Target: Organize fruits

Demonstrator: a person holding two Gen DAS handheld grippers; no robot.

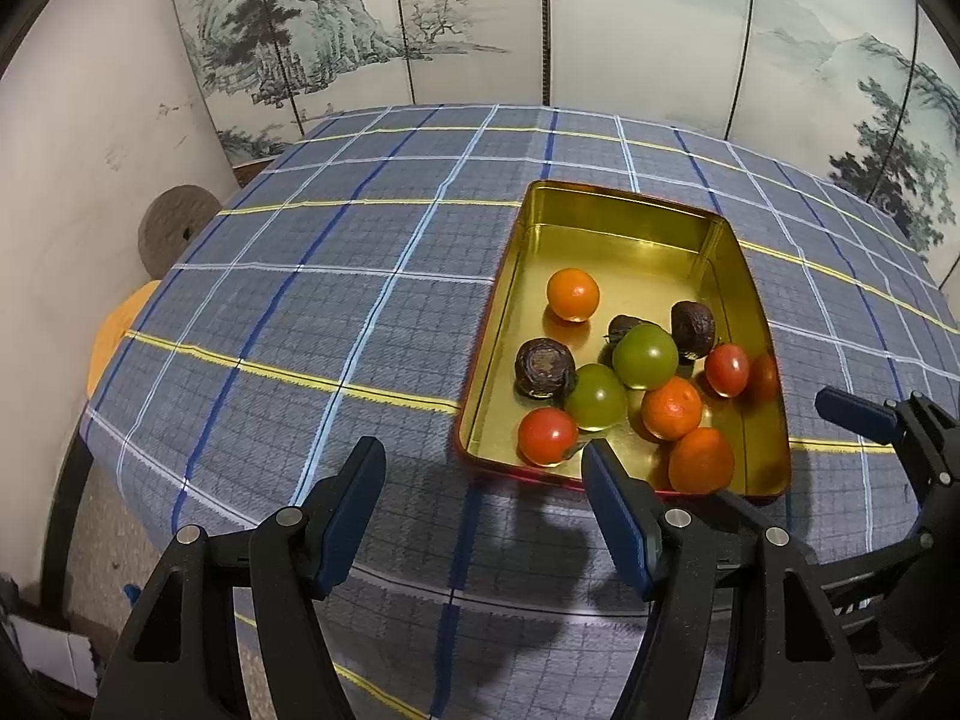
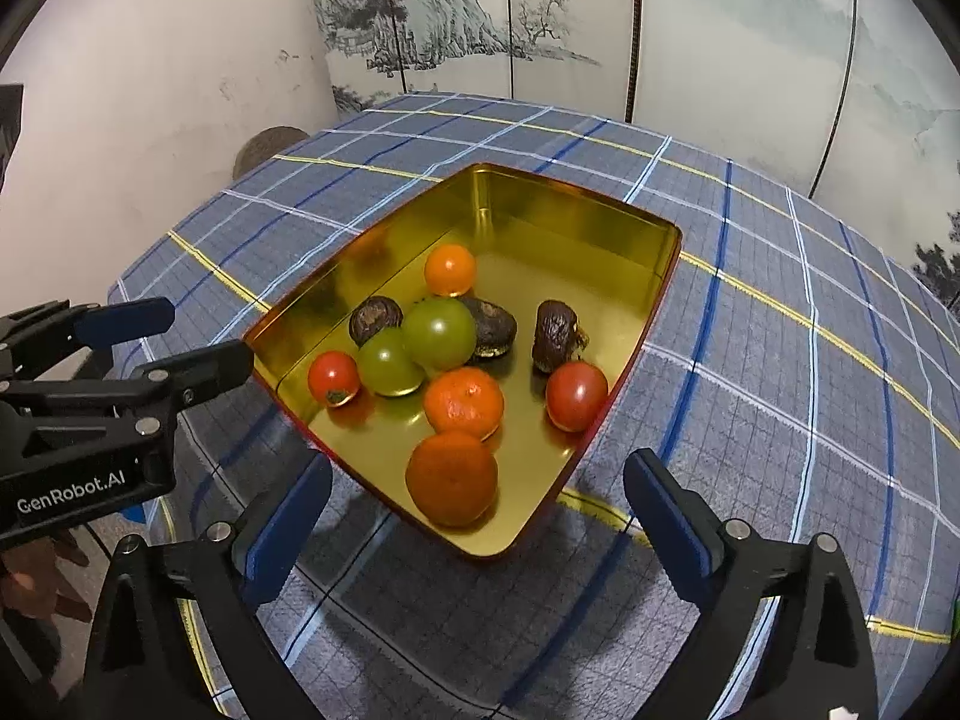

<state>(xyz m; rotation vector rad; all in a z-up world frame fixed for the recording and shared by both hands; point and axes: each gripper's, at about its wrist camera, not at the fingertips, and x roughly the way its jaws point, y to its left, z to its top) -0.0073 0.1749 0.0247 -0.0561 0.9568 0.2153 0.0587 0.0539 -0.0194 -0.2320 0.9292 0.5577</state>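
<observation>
Third dark fruit [image 1: 624,327] half hidden behind green tomato [image 1: 645,356] in tin [image 1: 606,197].

1. Your tin [image 2: 600,324]: gold inside, red outer rim.
2. In it: three oranges [image 2: 451,477], two green fruits [image 2: 439,333], two red tomatoes [image 2: 576,395], three dark brown wrinkled fruits [image 2: 555,336]; smallest orange at 12 o'clock.
3. Tablecloth [image 1: 336,276]: grey-blue plaid, lined white, yellow, dark blue.
4. Your left gripper [image 1: 483,519] and right gripper [image 2: 477,525]: black, with blue pads.
5. Screen [image 1: 648,18] at 12 o'clock: grey ink landscape on white.
</observation>
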